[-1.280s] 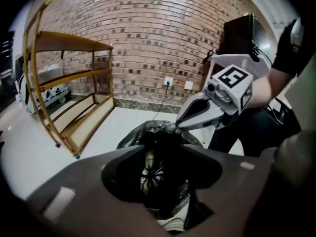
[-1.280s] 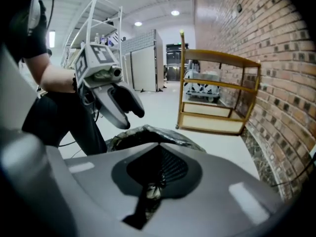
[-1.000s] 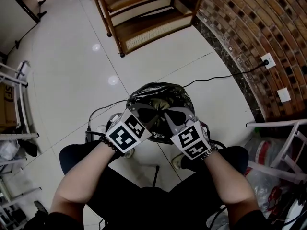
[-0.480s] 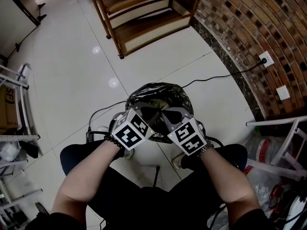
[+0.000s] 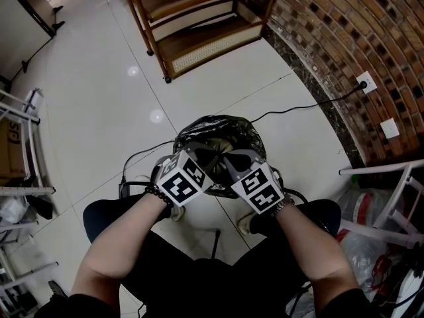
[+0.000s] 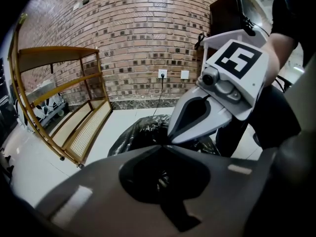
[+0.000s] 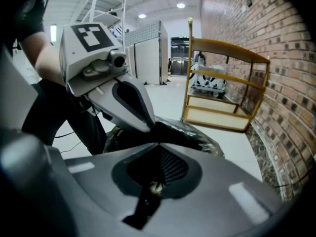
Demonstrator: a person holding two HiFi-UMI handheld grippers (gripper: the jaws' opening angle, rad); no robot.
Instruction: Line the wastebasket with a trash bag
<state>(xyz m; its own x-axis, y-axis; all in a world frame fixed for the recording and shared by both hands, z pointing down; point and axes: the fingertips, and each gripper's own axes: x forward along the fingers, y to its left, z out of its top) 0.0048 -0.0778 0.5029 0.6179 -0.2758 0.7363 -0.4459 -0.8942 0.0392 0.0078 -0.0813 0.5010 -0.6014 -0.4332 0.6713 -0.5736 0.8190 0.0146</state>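
Note:
The wastebasket stands on the floor between the person's feet, with a black trash bag (image 5: 222,128) draped over it. Both grippers meet tip to tip at its near rim. My left gripper (image 5: 211,159) is shut, and a dark strip of bag film shows between its jaws. The left gripper view has the bag (image 6: 138,135) just beyond my left gripper (image 6: 160,145), with the right gripper (image 6: 170,139) beside it. My right gripper (image 5: 232,163) is shut the same way on the film. In the right gripper view the bag (image 7: 182,132) lies past my right gripper (image 7: 158,143), with the left gripper (image 7: 150,129) alongside.
A wooden shelf (image 5: 199,18) stands beyond the basket. A brick wall (image 5: 358,45) curves along the right, with a socket (image 5: 364,83) and a cable running across the floor. White metal frames (image 5: 391,197) and plastic bags crowd the right; a white rack (image 5: 20,144) stands left.
Both grippers have edged slightly closer together at the near rim of the basket. Otherwise nothing has visibly changed.

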